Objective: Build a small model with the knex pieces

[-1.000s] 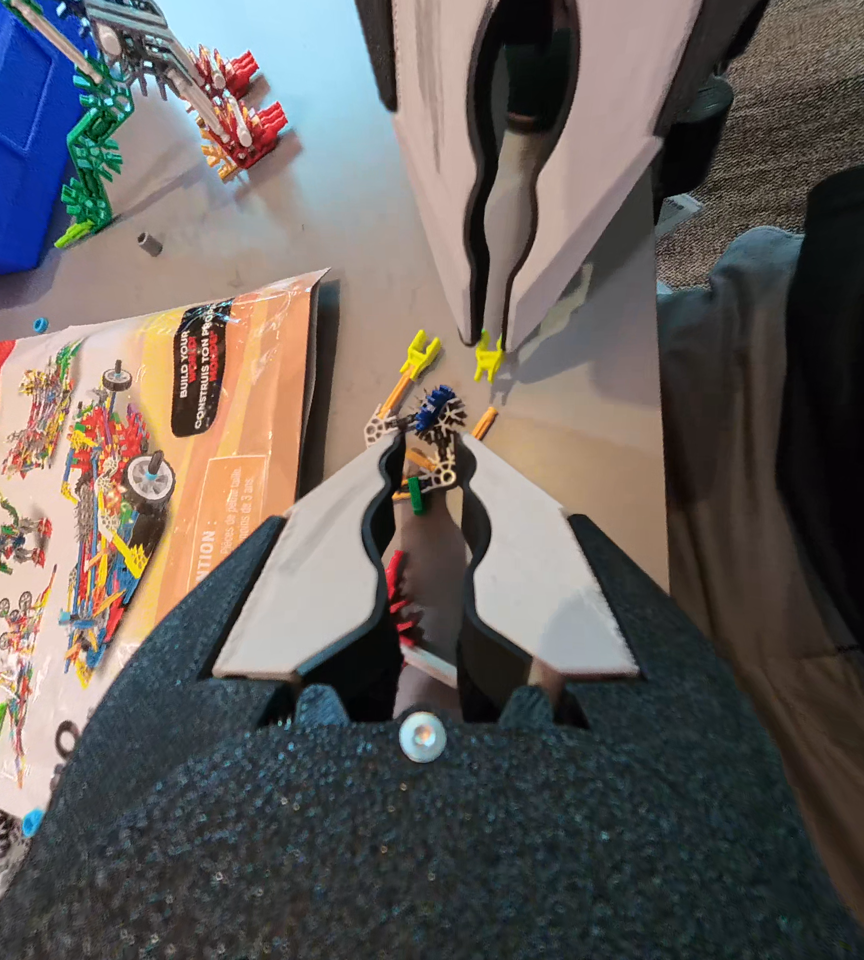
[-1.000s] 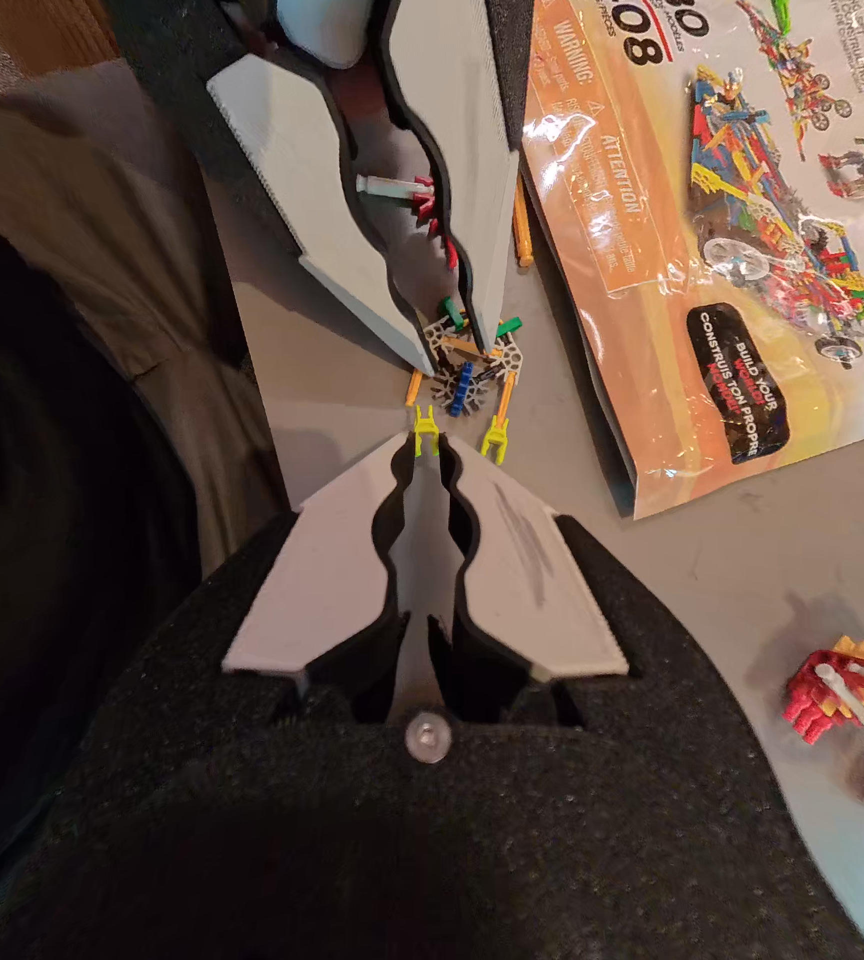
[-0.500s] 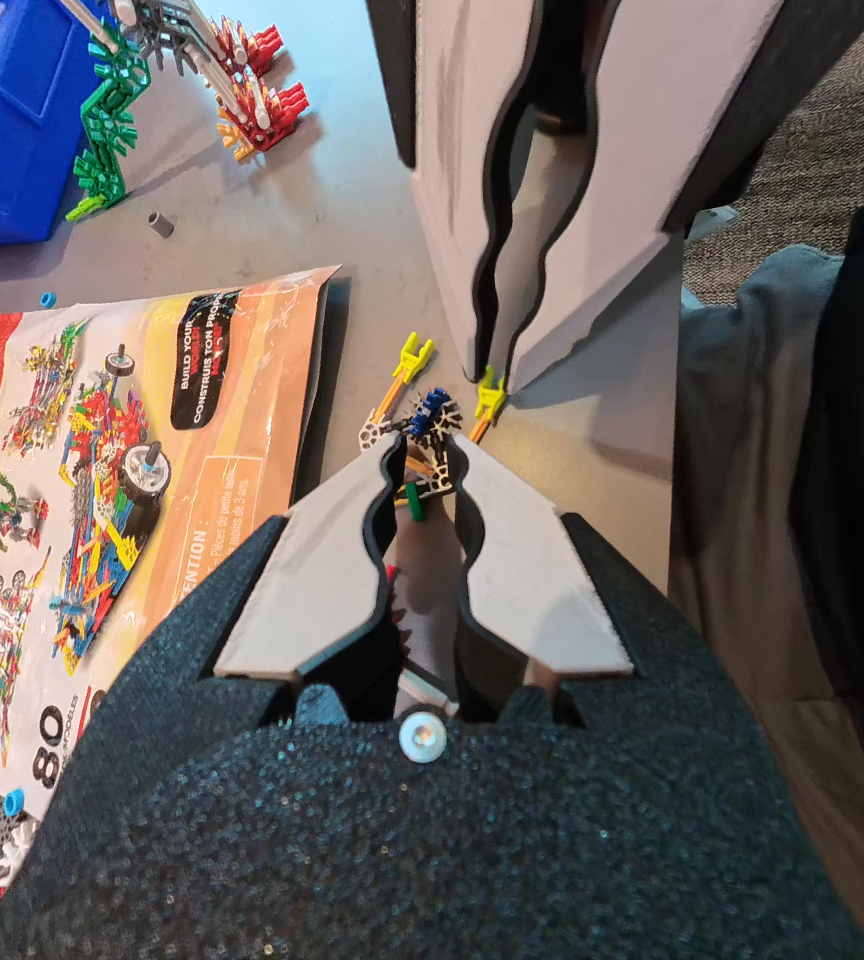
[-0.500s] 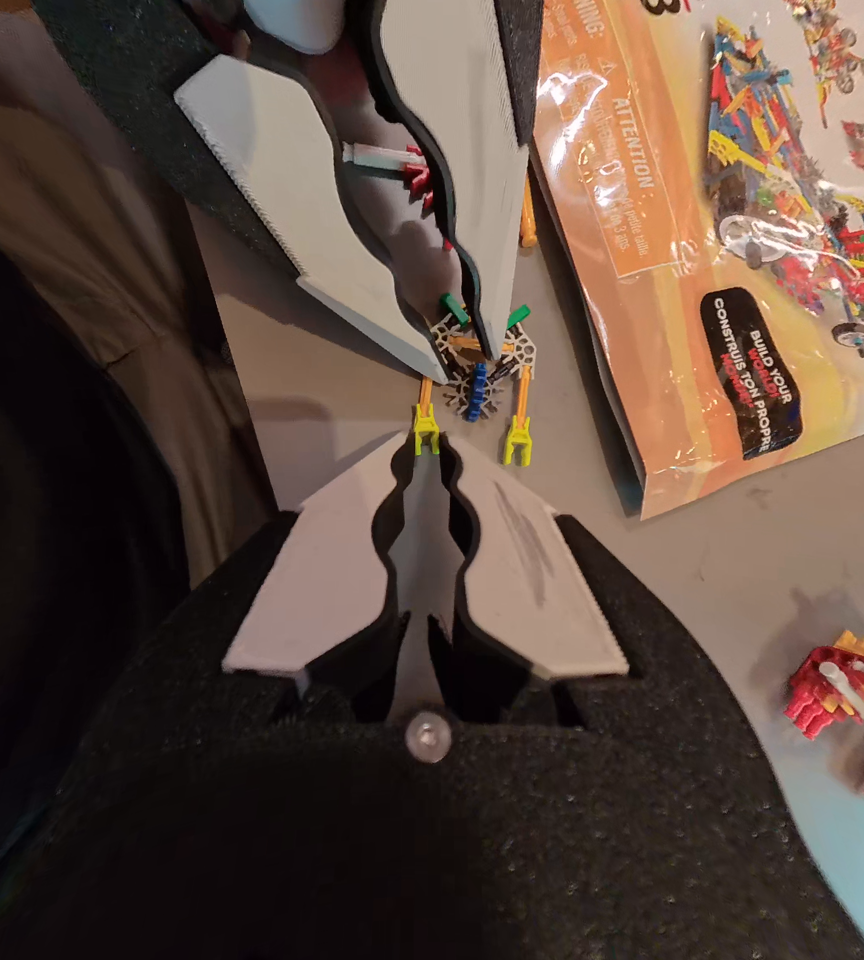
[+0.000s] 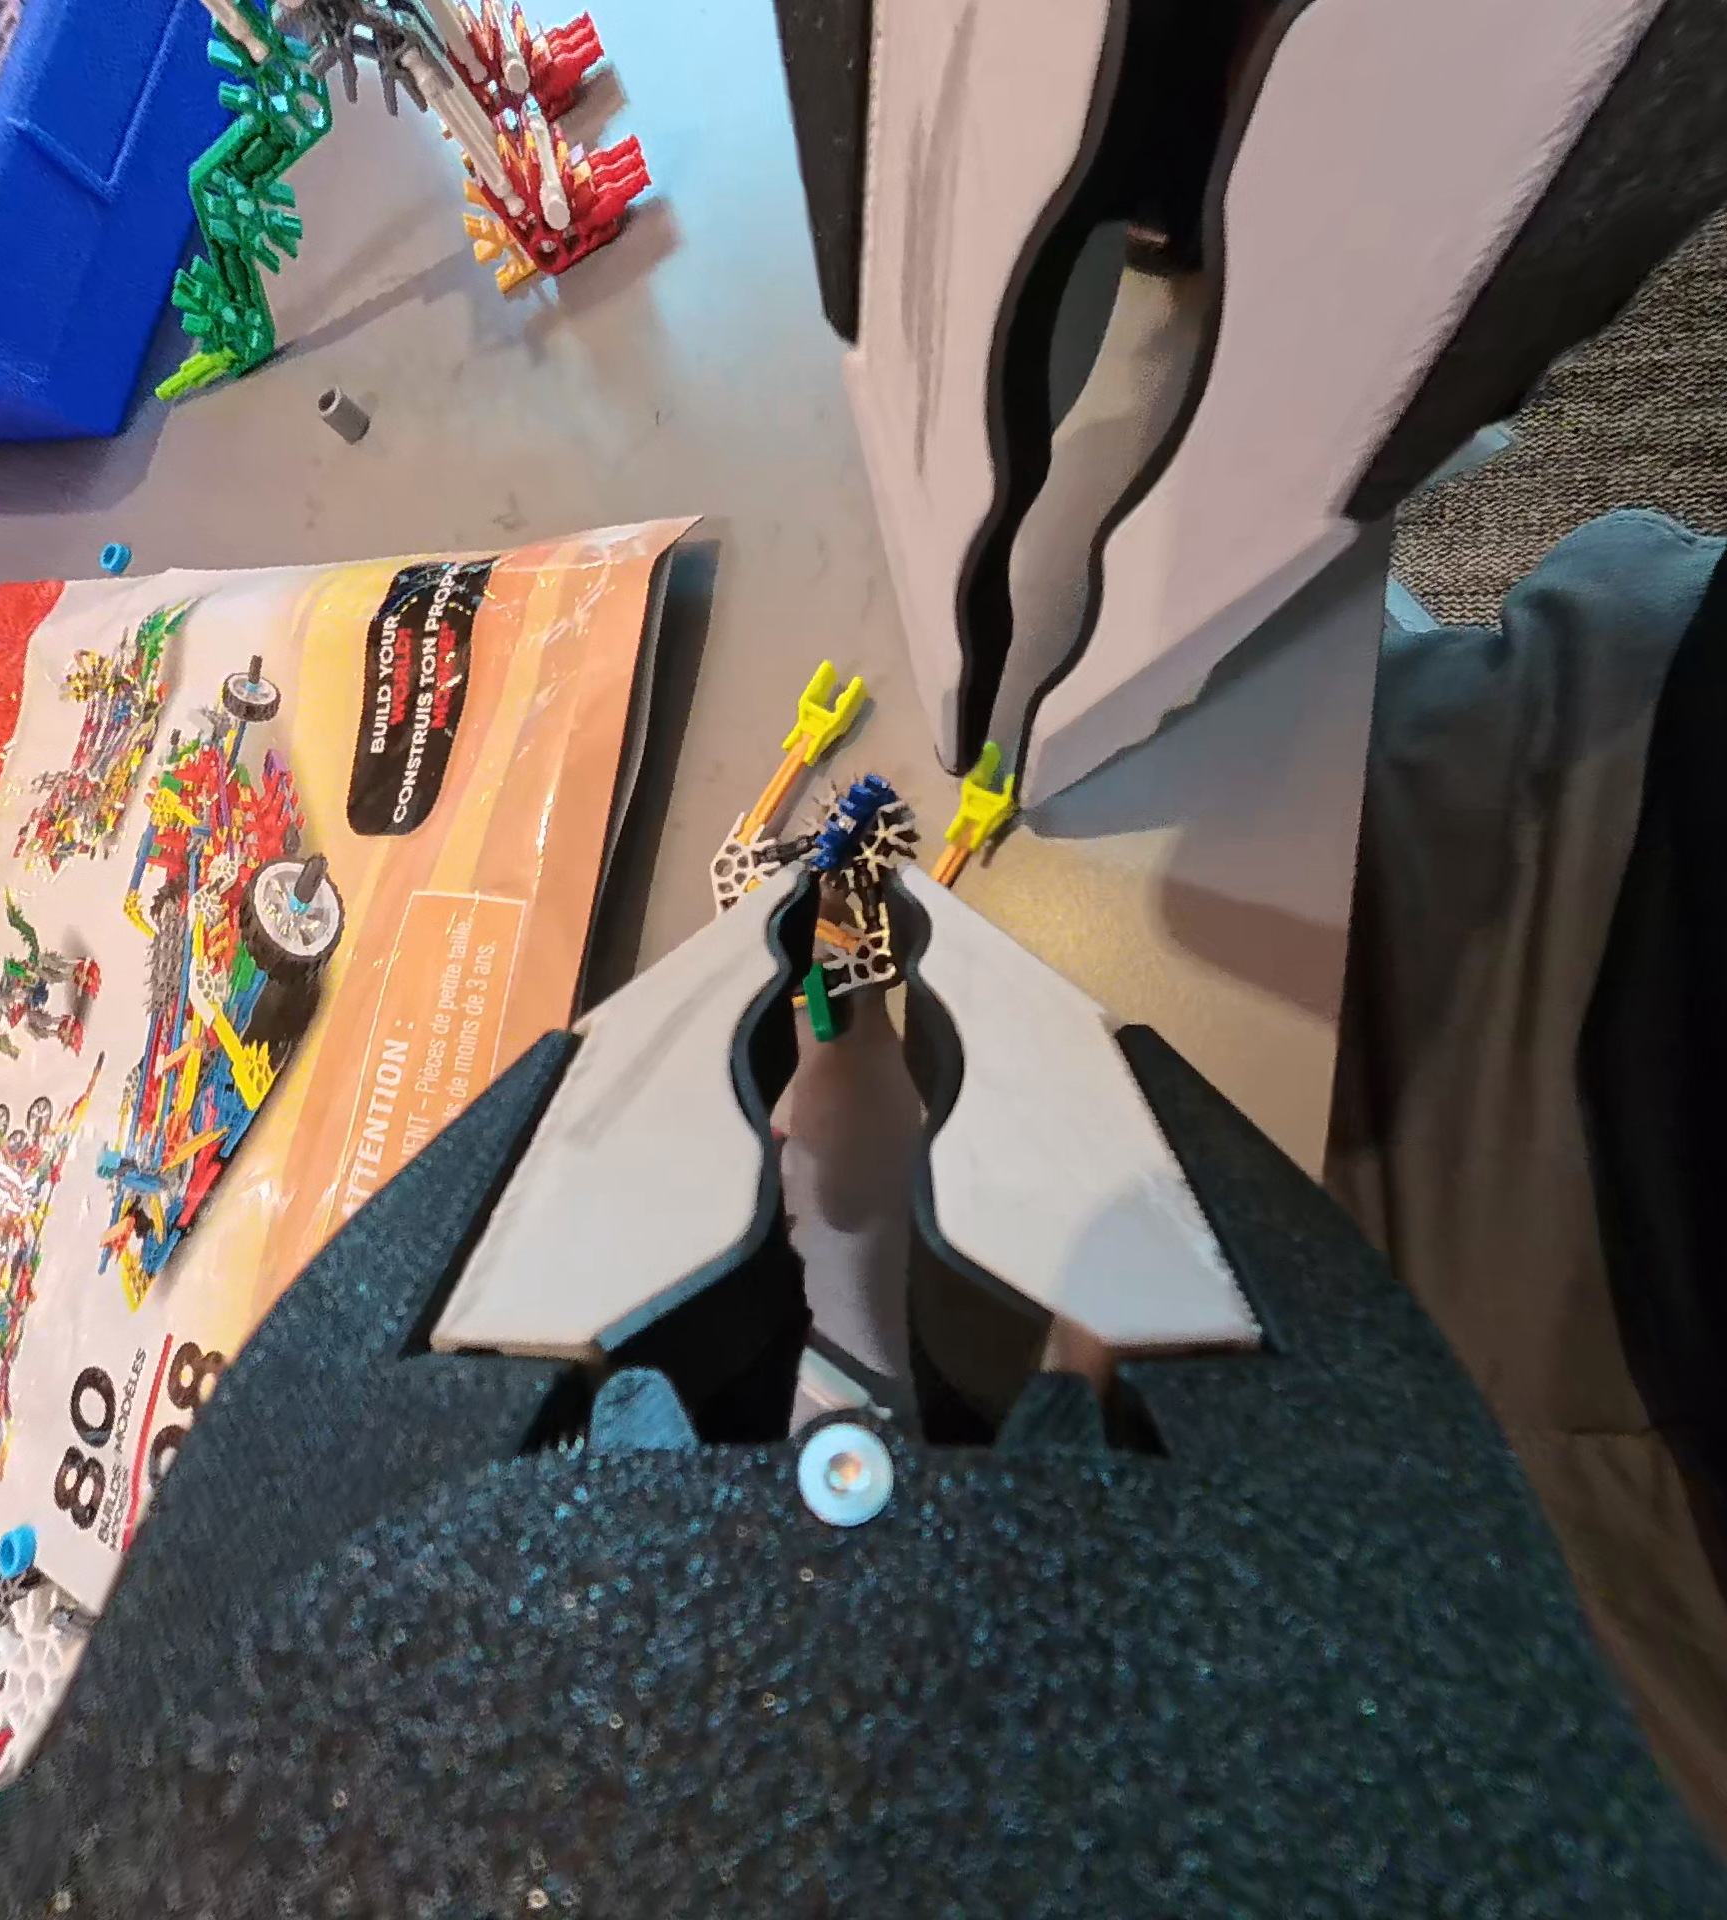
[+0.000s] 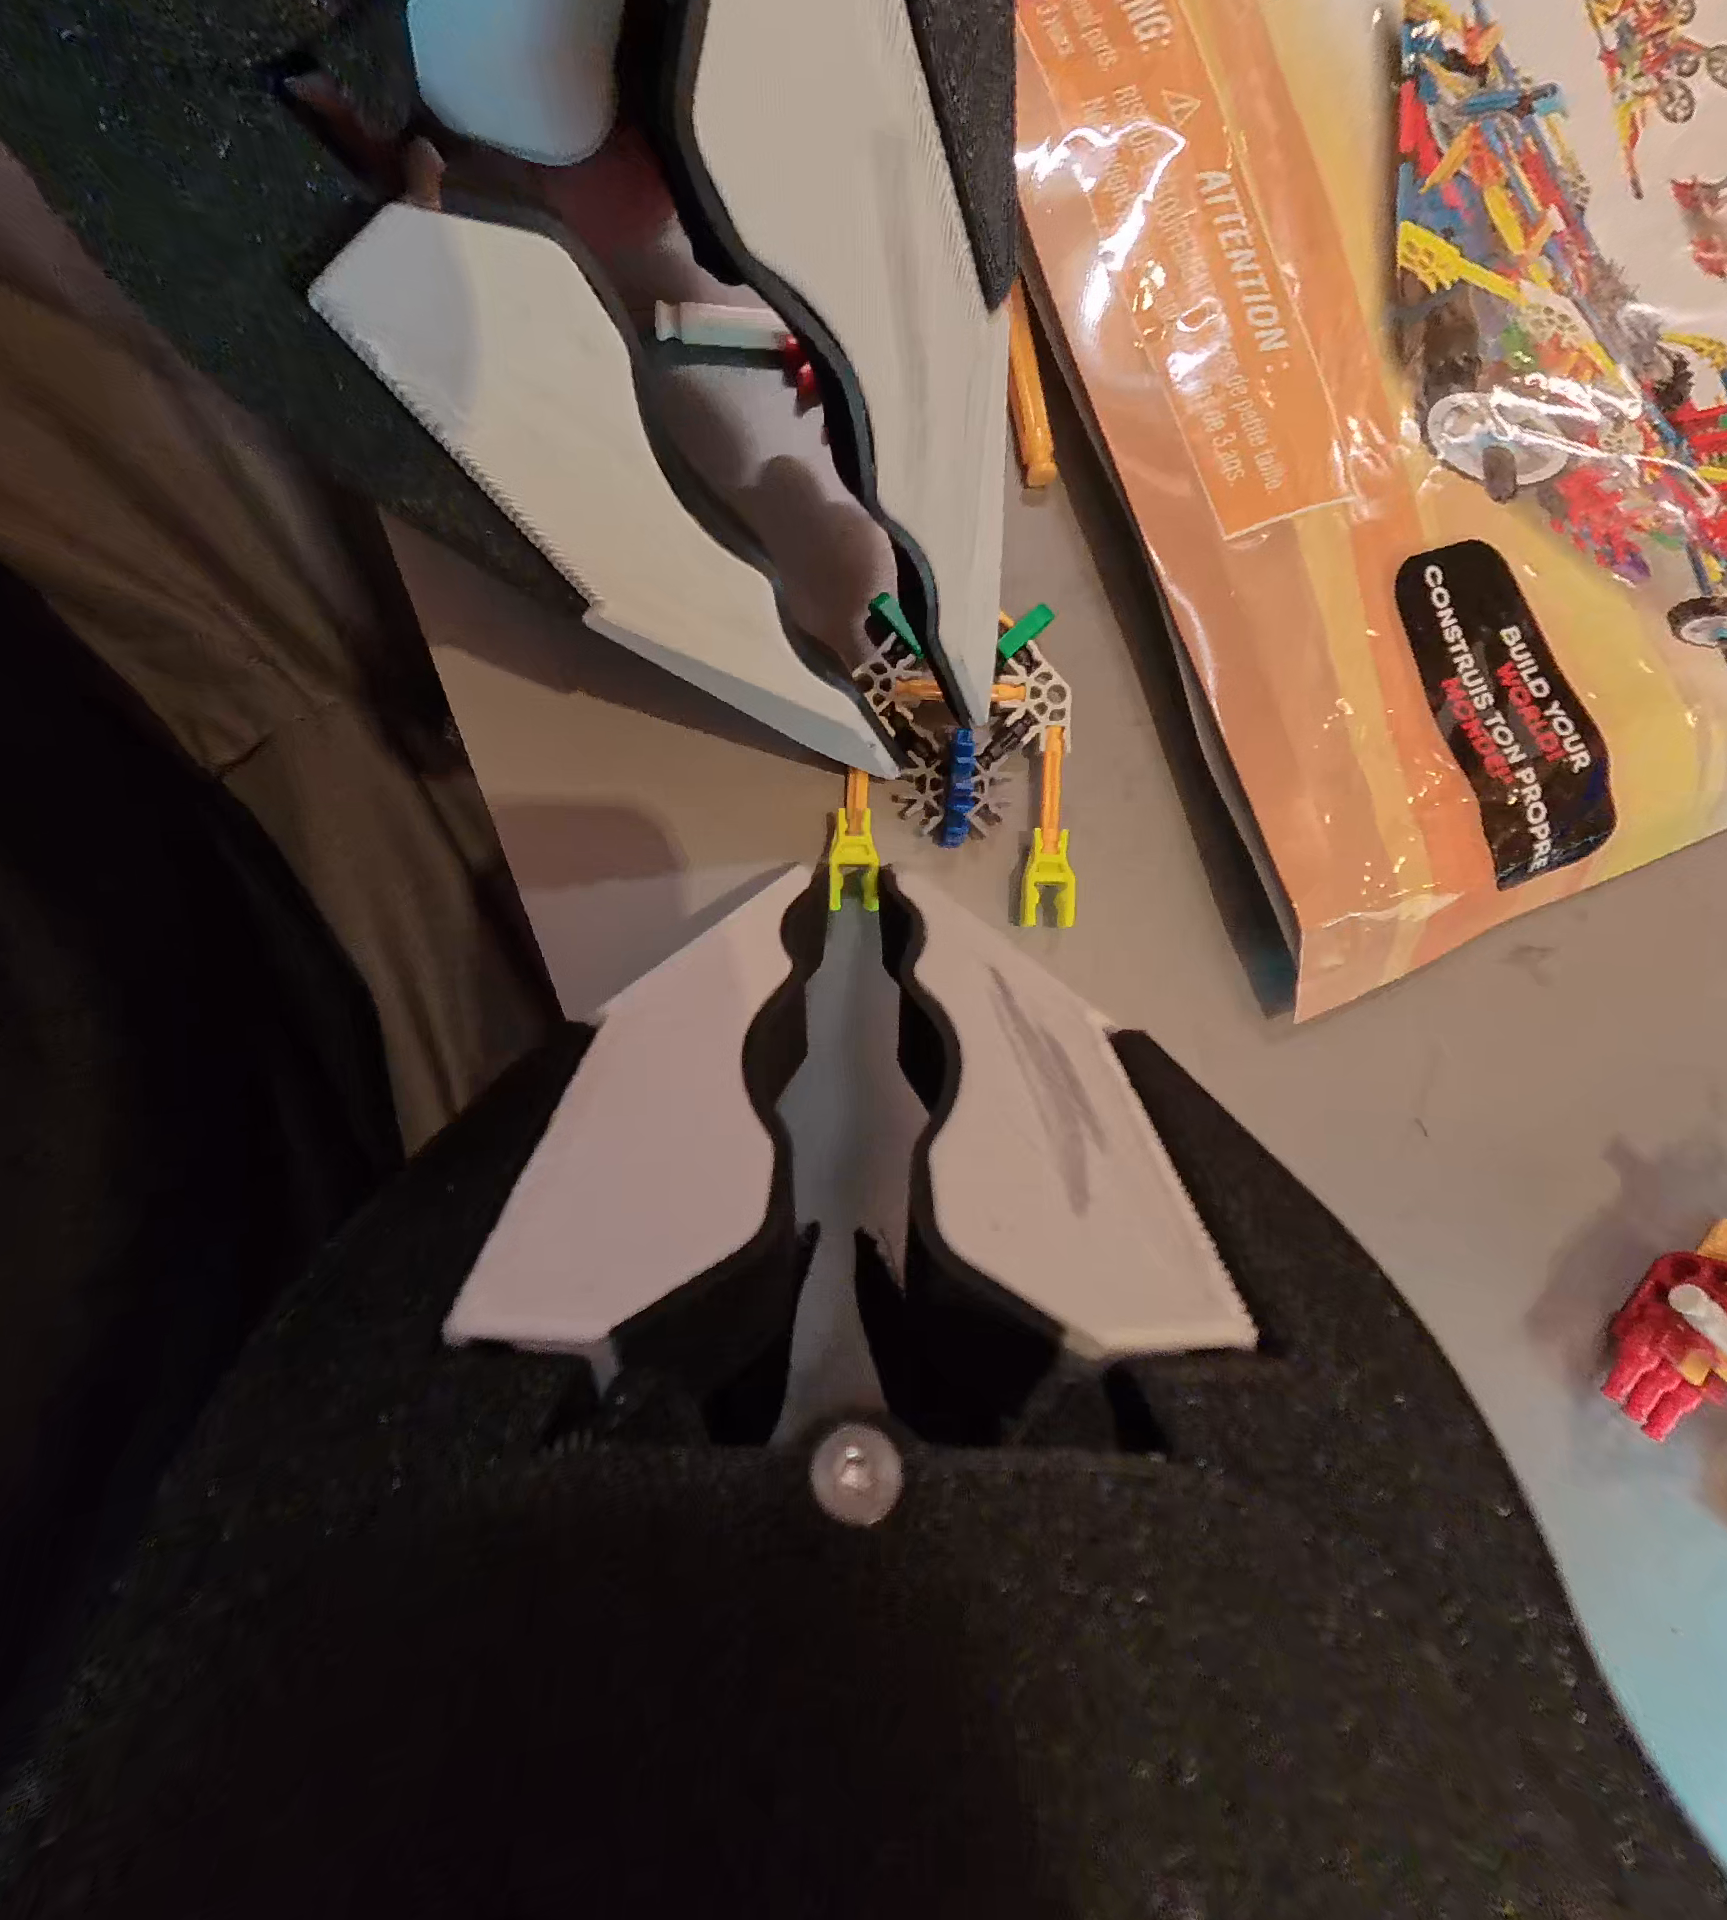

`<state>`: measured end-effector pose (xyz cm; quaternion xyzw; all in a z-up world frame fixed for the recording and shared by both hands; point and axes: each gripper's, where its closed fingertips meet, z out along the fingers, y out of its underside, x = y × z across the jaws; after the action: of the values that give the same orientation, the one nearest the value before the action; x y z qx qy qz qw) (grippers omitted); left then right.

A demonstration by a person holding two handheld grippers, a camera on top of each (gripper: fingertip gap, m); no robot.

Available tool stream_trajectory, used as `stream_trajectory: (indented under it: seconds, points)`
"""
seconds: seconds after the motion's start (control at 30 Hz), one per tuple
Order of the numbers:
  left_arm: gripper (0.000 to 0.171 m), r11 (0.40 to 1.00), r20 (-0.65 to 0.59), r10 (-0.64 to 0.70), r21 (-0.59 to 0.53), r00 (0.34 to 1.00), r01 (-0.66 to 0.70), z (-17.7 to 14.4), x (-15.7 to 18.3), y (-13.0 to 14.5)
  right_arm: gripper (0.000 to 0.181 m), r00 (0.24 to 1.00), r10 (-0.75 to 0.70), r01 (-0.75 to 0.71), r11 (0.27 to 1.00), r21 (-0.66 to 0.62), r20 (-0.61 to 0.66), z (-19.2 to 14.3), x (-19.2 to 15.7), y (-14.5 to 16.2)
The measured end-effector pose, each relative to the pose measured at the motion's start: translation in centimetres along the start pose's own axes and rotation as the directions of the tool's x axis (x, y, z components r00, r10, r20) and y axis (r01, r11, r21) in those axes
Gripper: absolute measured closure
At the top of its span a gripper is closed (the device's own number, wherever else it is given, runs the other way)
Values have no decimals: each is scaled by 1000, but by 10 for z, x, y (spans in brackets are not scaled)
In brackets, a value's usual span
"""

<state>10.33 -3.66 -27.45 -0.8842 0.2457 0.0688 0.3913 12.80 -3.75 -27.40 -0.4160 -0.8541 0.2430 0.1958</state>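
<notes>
Beside the printed bag [image 5: 339, 914] on the grey table [image 5: 547, 436], two handheld grippers meet over a small construction-toy assembly [image 5: 854, 883] of white snowflake connectors, a blue connector [image 6: 961, 784], orange rods and two green pieces. Left gripper [image 5: 848, 894] is narrowed to a slim gap, its tips pinching the white-and-black connector core of the assembly just off the bag's near corner; a green piece [image 5: 819, 1006] shows between its fingers. Right gripper [image 6: 854, 883], opposite, is nearly closed, tips pressed either side of a yellow clip [image 6: 852, 871] capping one orange rod; whether it truly grips the clip cannot be told for certain. A second yellow clip [image 6: 1046, 883] on the other rod points free, between the first clip and the bag's edge. Beyond the bag's far end lie a red-and-yellow cluster with white rods [image 5: 547, 156], a green chain of connectors [image 5: 246, 208], a blue bin [image 5: 28, 229] and a small grey spacer [image 5: 341, 414]. A person's trouser leg [image 5: 1524, 987] borders the table edge on the side away from the bag.
</notes>
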Motion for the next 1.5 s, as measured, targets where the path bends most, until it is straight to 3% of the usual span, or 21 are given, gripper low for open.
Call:
stream_trajectory:
  seconds: [0.5, 0.73, 0.83, 1.5]
  points:
    - [162, 1000, 18, -11, -3, 1000, 11, 0, 1, -1, 175, 1000, -14, 14, 999, -29, -13, 0, 1, 4]
    - [162, 1000, 18, -11, -2, 1000, 11, 0, 1, -1, 160, 1000, -2, 2, 1000, -11, -20, -4, 4, 2]
    - [162, 1000, 16, -14, -1, 1000, 14, 0, 1, -1, 181, 1000, -6, 6, 999, 43, -17, -8, 5, -7]
    - [162, 1000, 16, -17, 4, 1000, 17, 0, 2, 0, 181, 997, -71, 72, 997, -35, 31, 7, 2, -3]
